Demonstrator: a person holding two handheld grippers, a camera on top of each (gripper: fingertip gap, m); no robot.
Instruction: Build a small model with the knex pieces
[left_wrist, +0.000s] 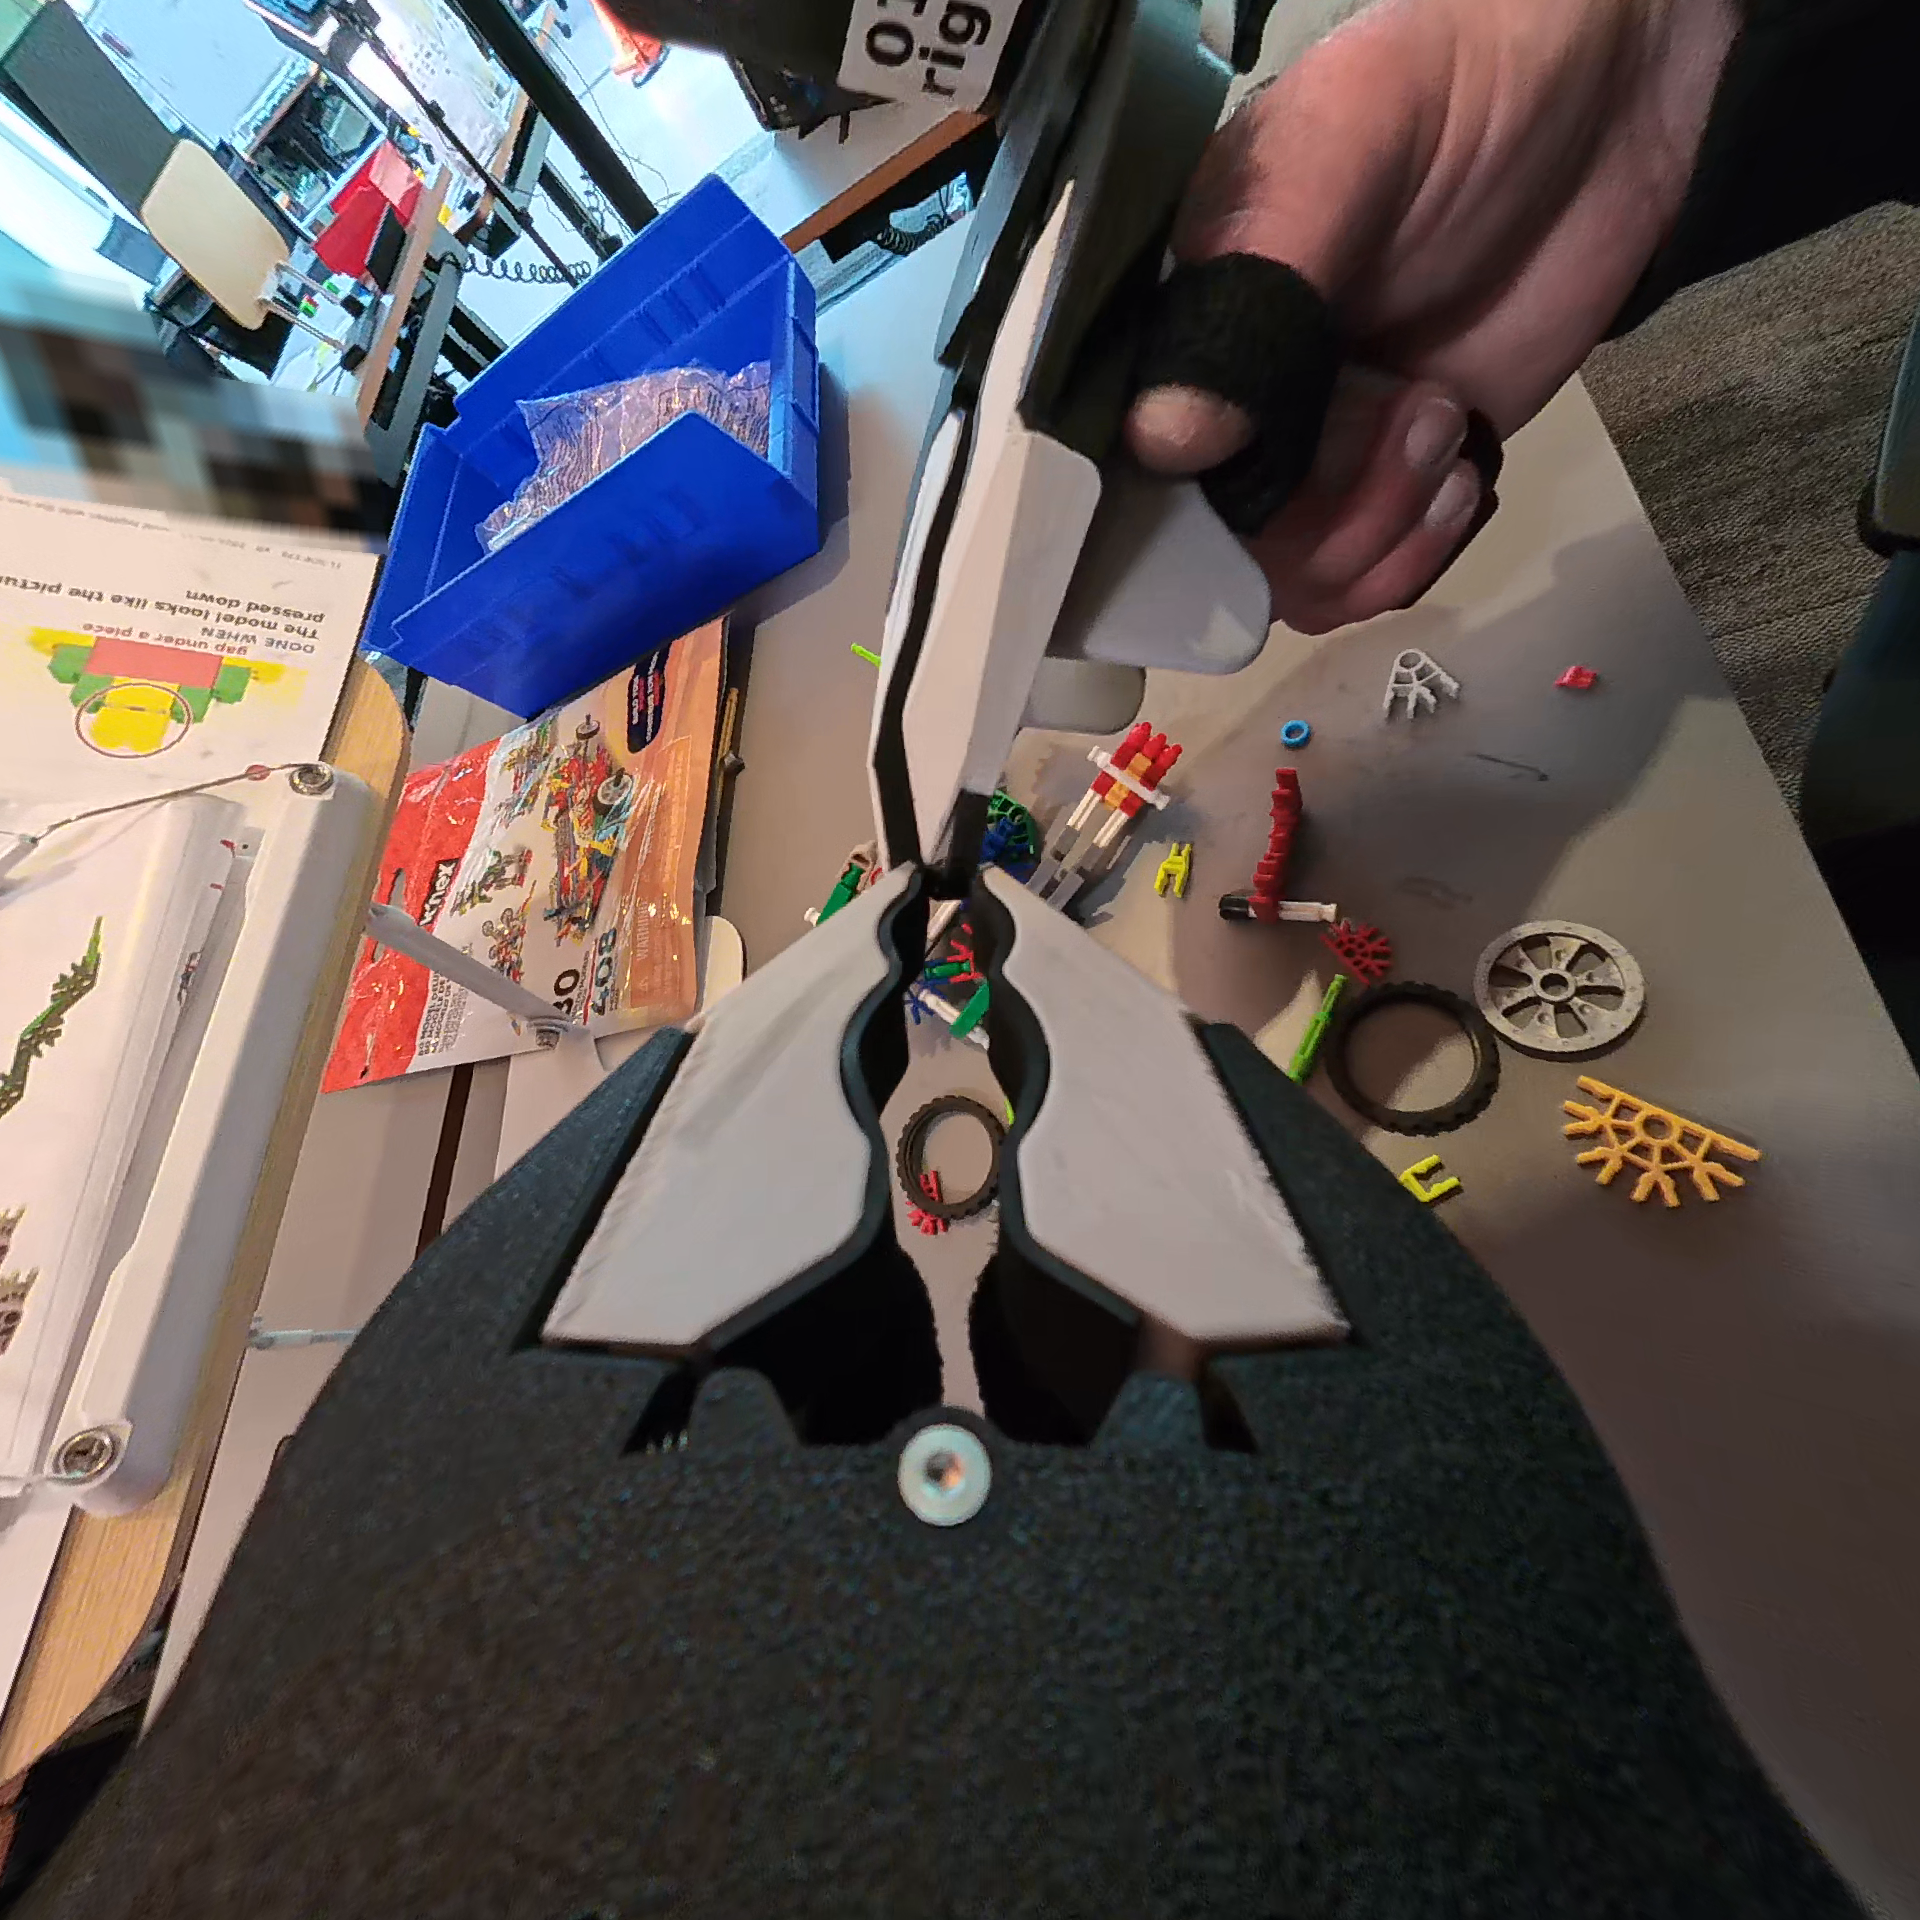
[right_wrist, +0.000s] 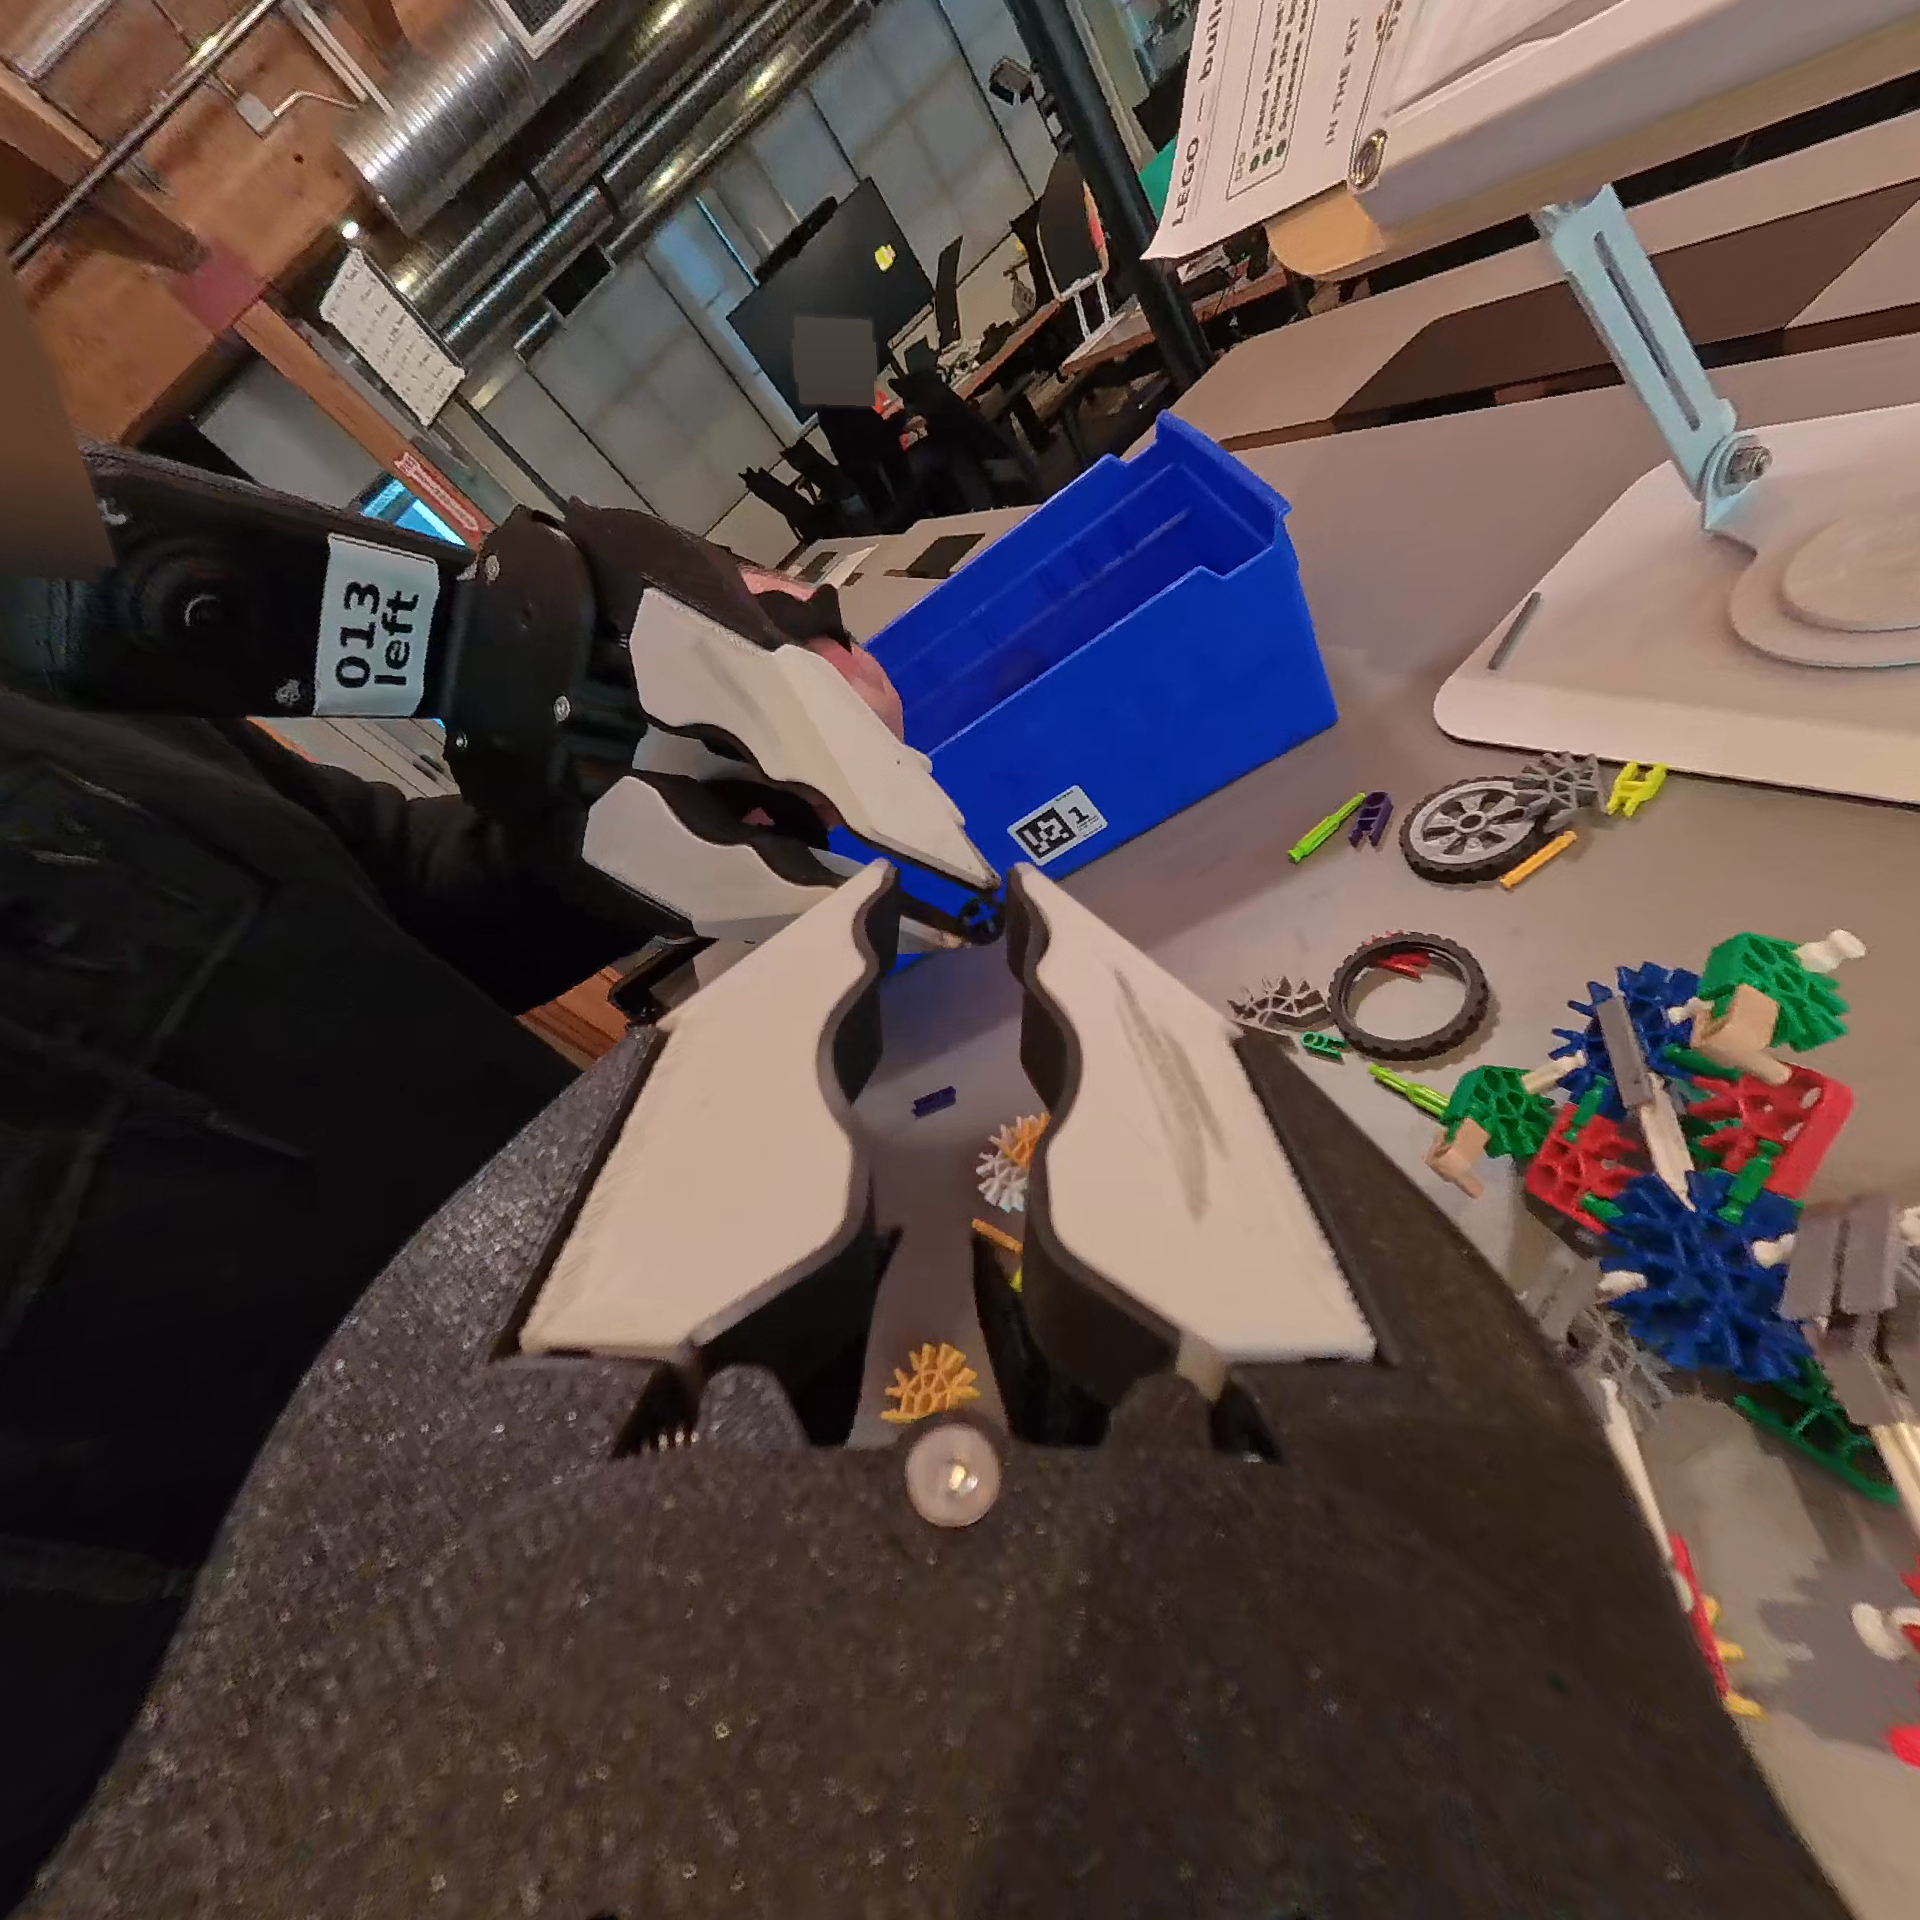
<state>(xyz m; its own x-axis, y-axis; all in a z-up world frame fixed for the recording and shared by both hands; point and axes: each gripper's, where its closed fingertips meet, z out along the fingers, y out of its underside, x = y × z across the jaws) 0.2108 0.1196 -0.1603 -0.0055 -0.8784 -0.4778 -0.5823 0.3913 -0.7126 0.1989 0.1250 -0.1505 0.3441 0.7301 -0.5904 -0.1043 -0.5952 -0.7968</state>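
blue bin (left_wrist: 623, 582) 1 | black tyres (left_wrist: 1415, 1058) 2 | grey wheel (left_wrist: 1558, 985) 1

The grey desk (left_wrist: 1558, 1455) had a blue bin (left_wrist: 623, 540) toward its far edge, with loose tyres (left_wrist: 1413, 1055), a grey wheel (left_wrist: 1558, 987) and small connector bits scattered nearer.

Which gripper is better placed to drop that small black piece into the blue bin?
Probably left: the left gripper pinches the small black piece, right beside the blue bin.
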